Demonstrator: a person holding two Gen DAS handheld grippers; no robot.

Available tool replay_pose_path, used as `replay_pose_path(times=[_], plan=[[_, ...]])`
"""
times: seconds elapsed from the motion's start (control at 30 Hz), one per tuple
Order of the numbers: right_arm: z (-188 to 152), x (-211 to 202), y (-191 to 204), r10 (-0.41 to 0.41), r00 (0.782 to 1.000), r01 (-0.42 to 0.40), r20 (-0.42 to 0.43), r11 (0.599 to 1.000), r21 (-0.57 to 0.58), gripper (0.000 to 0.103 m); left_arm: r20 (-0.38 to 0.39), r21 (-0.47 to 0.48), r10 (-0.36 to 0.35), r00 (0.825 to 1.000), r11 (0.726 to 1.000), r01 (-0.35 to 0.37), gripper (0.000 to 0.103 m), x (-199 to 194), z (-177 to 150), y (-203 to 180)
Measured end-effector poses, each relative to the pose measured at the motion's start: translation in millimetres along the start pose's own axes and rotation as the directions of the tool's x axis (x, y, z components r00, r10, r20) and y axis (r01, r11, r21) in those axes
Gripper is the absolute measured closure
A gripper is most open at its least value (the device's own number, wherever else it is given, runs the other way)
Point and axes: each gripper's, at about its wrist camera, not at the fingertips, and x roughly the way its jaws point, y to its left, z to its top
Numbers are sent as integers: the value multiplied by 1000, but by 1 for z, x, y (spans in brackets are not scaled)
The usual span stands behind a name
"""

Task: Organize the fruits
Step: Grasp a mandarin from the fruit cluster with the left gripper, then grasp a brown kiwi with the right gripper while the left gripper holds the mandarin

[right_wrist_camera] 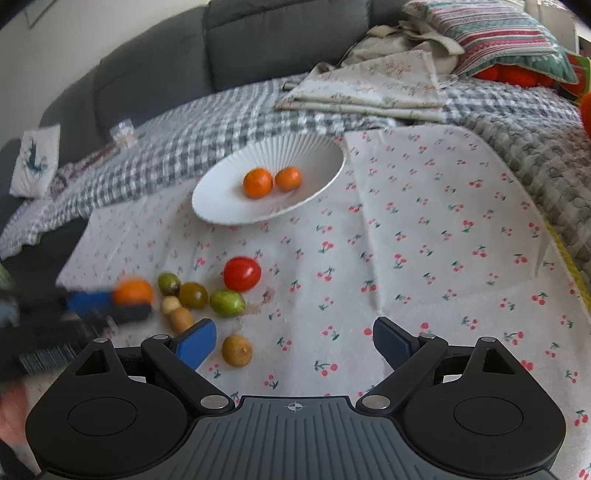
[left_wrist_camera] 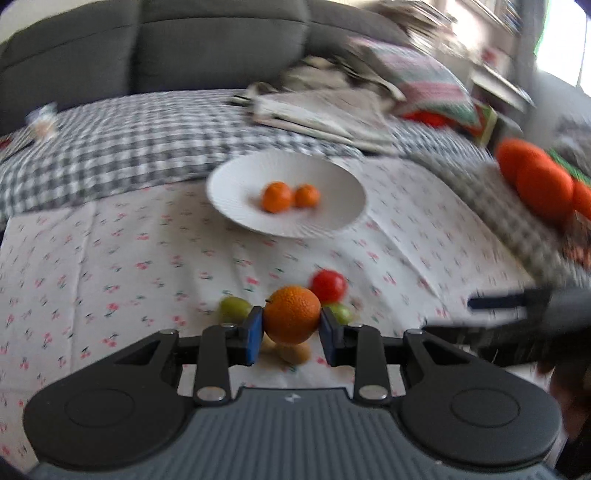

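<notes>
My left gripper [left_wrist_camera: 291, 330] is shut on an orange [left_wrist_camera: 291, 314] and holds it above the cherry-print cloth [left_wrist_camera: 147, 258]. In the right wrist view the same orange [right_wrist_camera: 133, 291] shows blurred at the left between blue pads. A white ribbed bowl [left_wrist_camera: 332, 218] holds two small oranges [left_wrist_camera: 277, 196]. A red tomato [right_wrist_camera: 242, 274], green fruits [right_wrist_camera: 227, 302] and brown fruits [right_wrist_camera: 237, 350] lie in a cluster on the cloth. My right gripper [right_wrist_camera: 293, 345] is open and empty, just right of the cluster.
A grey sofa [right_wrist_camera: 280, 33] stands behind. A checked blanket [right_wrist_camera: 207, 125], folded cloths [right_wrist_camera: 369, 88] and a striped pillow [right_wrist_camera: 495, 33] lie beyond the bowl. Orange knitted balls [left_wrist_camera: 535, 181] sit at the right edge.
</notes>
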Motion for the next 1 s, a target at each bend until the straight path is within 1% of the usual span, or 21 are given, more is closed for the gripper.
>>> replay_pose_path(times=[0.07, 0.13, 0.23, 0.3, 0.43, 0.5, 0.57, 0.6, 0.63, 0.73, 1.0], plan=[[-2, 11, 9, -1, 1000, 0, -25, 999, -34, 11, 5, -49, 9, 1000, 999, -8, 73, -1, 3, 9], [-4, 19, 15, 4, 999, -6, -38, 998, -59, 11, 11, -75, 19, 1000, 997, -18, 73, -3, 4, 15], [-7, 31, 26, 13, 998, -18, -54, 995, -95, 15, 16, -111, 19, 1000, 994, -17, 73, -5, 5, 21], [-8, 38, 33, 12, 998, -20, -60, 992, -123, 20, 15, -120, 23, 1000, 993, -22, 73, -6, 5, 23], [-12, 50, 41, 3, 997, -14, -73, 987, -158, 41, 9, -123, 22, 1000, 992, -21, 73, -4, 5, 21], [-13, 52, 45, -9, 998, -3, -65, 984, -178, 51, 8, -118, 23, 1000, 993, -22, 73, -4, 5, 20], [-13, 54, 45, -5, 998, -7, -64, 983, -182, 68, 9, -114, 25, 1000, 993, -24, 73, -4, 4, 19], [-12, 54, 45, 5, 998, -17, -65, 984, -179, 72, 9, -115, 24, 1000, 993, -23, 73, -4, 4, 19], [-12, 54, 46, 10, 998, -21, -64, 983, -180, 79, 8, -115, 24, 1000, 993, -23, 73, -4, 4, 19], [-11, 50, 49, 5, 999, -15, -50, 981, -196, 80, 4, -112, 30, 1000, 993, -29, 73, -2, 4, 20], [-8, 45, 46, 14, 999, -20, -37, 985, -174, 80, 1, -114, 36, 999, 993, -36, 73, 0, 4, 22]])
